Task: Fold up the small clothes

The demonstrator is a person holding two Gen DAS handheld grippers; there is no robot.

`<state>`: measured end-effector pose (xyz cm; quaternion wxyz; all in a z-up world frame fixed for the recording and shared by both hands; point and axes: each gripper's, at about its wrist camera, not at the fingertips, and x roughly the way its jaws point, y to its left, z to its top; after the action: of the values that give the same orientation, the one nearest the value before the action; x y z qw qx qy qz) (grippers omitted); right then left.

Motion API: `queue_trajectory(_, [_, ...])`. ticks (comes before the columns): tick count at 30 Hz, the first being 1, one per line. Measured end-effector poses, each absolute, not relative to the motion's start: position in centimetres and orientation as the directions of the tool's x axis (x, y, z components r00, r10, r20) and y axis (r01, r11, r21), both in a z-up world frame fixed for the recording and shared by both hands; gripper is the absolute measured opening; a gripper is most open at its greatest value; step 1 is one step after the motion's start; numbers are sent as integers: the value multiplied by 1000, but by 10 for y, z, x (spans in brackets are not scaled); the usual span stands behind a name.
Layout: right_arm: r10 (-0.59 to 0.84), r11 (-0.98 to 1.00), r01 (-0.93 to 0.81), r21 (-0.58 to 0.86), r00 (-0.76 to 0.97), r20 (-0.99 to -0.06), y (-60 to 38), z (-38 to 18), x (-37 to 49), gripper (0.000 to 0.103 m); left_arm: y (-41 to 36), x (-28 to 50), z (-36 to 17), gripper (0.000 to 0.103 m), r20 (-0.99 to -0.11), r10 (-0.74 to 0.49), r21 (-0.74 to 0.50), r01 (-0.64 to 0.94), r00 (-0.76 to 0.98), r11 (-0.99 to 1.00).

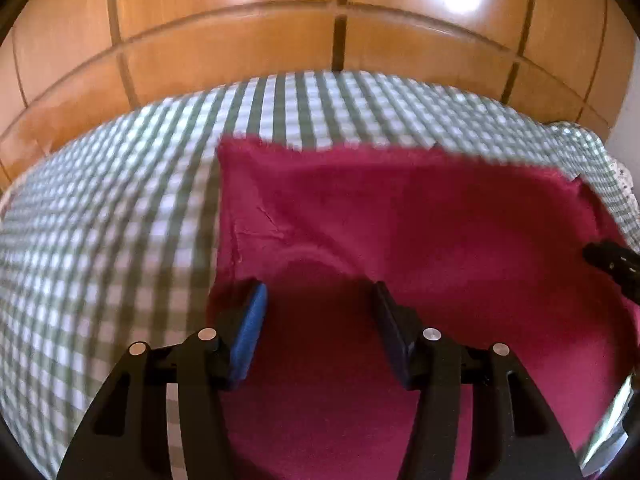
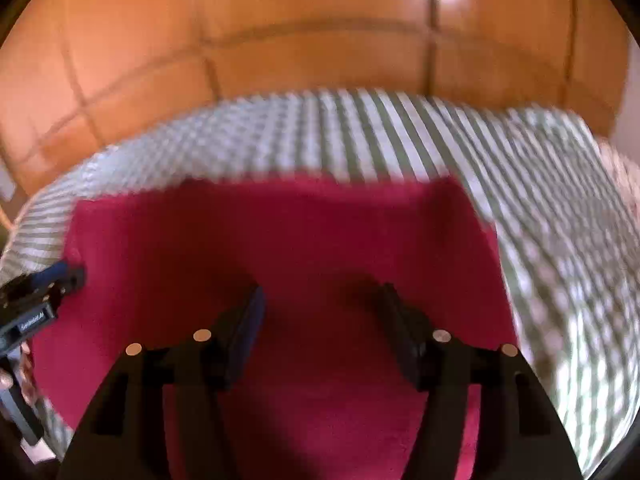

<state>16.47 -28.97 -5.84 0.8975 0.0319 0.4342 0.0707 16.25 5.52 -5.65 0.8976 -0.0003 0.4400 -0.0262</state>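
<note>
Cloth (image 1: 400, 232), crimson, lies spread on a green-and-white checked cover (image 1: 100, 220), its far edge frayed and its left edge creased. Left gripper (image 1: 318, 292) hangs over the cloth's near left part, jaws apart, nothing between the pads, the blue pad (image 1: 250, 336) clear of the fabric. Right gripper (image 2: 322, 294) stands over the cloth's near right part, jaws likewise apart and empty. Each gripper shows at the edge of the other's view, side by side above the cloth. Wooden panels (image 1: 240, 52) rise behind the cover. Both views are blurred.
</note>
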Motion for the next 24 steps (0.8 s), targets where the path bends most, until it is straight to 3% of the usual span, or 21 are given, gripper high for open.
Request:
queue_trajectory(2, [189, 981, -94, 167, 635, -749, -304, -65, 159, 46, 55, 156, -50, 55, -783, -43, -26, 37, 621, 999])
queue_trajectory(5, [206, 977, -93, 191, 640, -740, -309, -62, 152, 46, 60, 141, -34, 55, -764, -42, -39, 19, 644, 999])
queue_trajectory(7, [209, 975, -82, 204, 641, -738, -311, -61, 149, 47, 62, 130, -24, 64, -746, -35, -41, 7, 665, 999])
queue_trajectory(8, [205, 976, -76, 205, 641, -739, -310, -59, 147, 48, 64, 122, -18, 69, -733, -31, -43, 0, 680, 999])
queue_trajectory(12, [194, 976, -54, 212, 664, -722, -316, -44, 126, 65, 63, 98, 0, 70, -703, -28, -43, -4, 711, 999])
queue_trajectory(24, [120, 960, 111, 257, 667, -736, -377, -46, 75, 66, 76, 64, -1, 70, -711, -16, -43, -21, 703, 999])
